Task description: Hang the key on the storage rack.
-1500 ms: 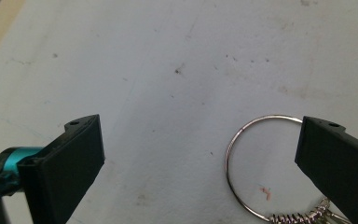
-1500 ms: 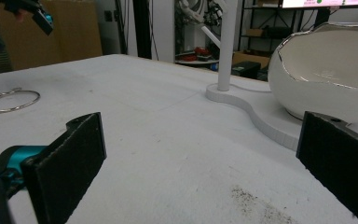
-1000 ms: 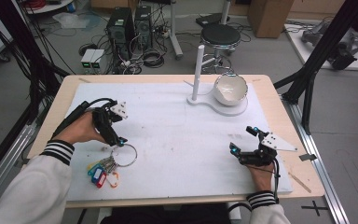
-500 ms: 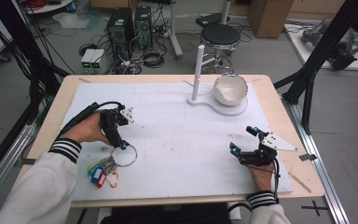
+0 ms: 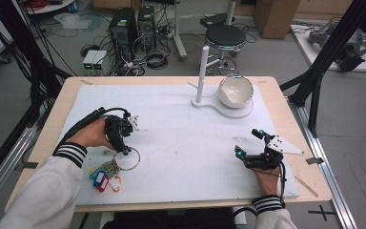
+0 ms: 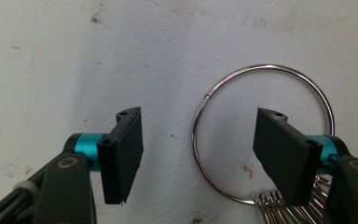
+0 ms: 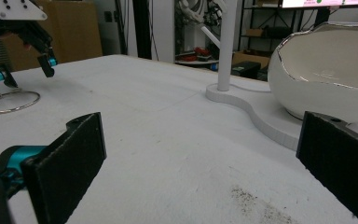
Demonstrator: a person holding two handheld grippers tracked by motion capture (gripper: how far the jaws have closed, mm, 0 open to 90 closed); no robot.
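A metal key ring (image 5: 129, 160) lies flat on the white mat, with a bunch of keys and coloured tags (image 5: 104, 175) at its near-left side. My left gripper (image 5: 124, 148) points down over the ring's far edge. In the left gripper view the ring's left arc (image 6: 194, 135) lies between the two pads (image 6: 127, 154), which have just been closing but stand apart from the wire. My right gripper (image 5: 248, 142) rests low at the near right, open, with nothing between its fingers (image 7: 70, 158).
A white bowl (image 5: 236, 90) sits on a white base (image 5: 209, 103) with an upright post (image 5: 203, 71) at the far right of the mat. The table's wooden edge (image 5: 310, 181) runs close behind my right hand. The left gripper (image 7: 23, 70) hangs far off in the right gripper view.
My left gripper has come down and toward the key ring, and its jaws stand narrower than before. The right gripper has stayed where it was.
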